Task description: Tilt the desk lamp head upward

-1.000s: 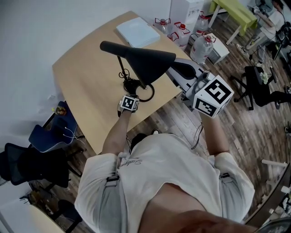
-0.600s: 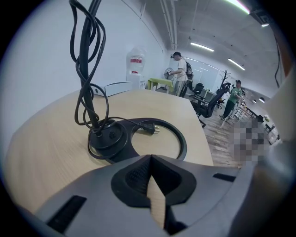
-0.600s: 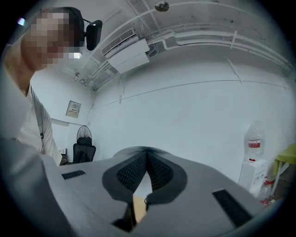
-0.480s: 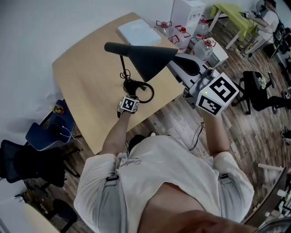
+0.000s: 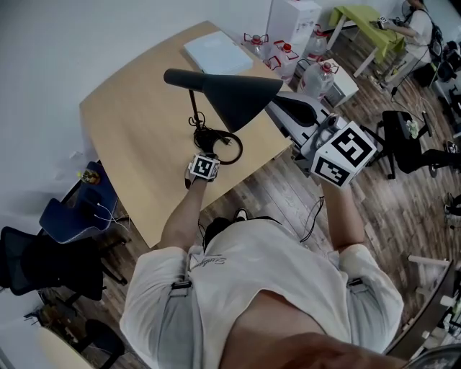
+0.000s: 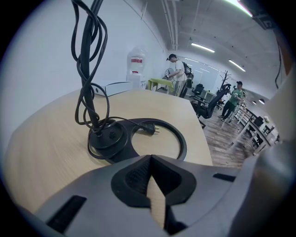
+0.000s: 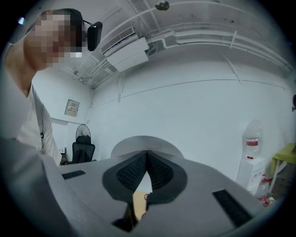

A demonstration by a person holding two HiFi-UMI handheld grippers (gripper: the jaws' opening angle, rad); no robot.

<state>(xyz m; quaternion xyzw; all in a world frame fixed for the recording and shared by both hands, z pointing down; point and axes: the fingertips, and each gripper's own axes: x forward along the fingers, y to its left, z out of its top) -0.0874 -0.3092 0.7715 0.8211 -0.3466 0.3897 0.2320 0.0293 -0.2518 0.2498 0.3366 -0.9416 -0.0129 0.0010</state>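
Note:
The black desk lamp stands on the wooden table (image 5: 130, 122). Its cone head (image 5: 230, 97) lies almost level, wide mouth to the right, on a thin stem (image 5: 193, 112) wound with cord. The ring base (image 5: 222, 146) shows close up as the ring base (image 6: 152, 136), with the plug (image 6: 149, 129) inside it. My left gripper (image 5: 204, 166) sits just in front of the base, and in its own view the left gripper (image 6: 151, 159) is shut with nothing held. My right gripper (image 5: 282, 105) is by the head's wide rim; in its own view the right gripper (image 7: 147, 156) is shut and empty.
A flat white box (image 5: 218, 50) lies at the table's far end. Water bottles (image 5: 317, 72) and a white carton (image 5: 292, 21) stand on the wood floor beyond the table's right edge. A blue chair (image 5: 75, 209) is at the left, office chairs (image 5: 410, 137) at the right.
The lamp head has tipped up from a downward slant to nearly level. My right gripper has shifted slightly right beside it. The left gripper has stayed by the base.

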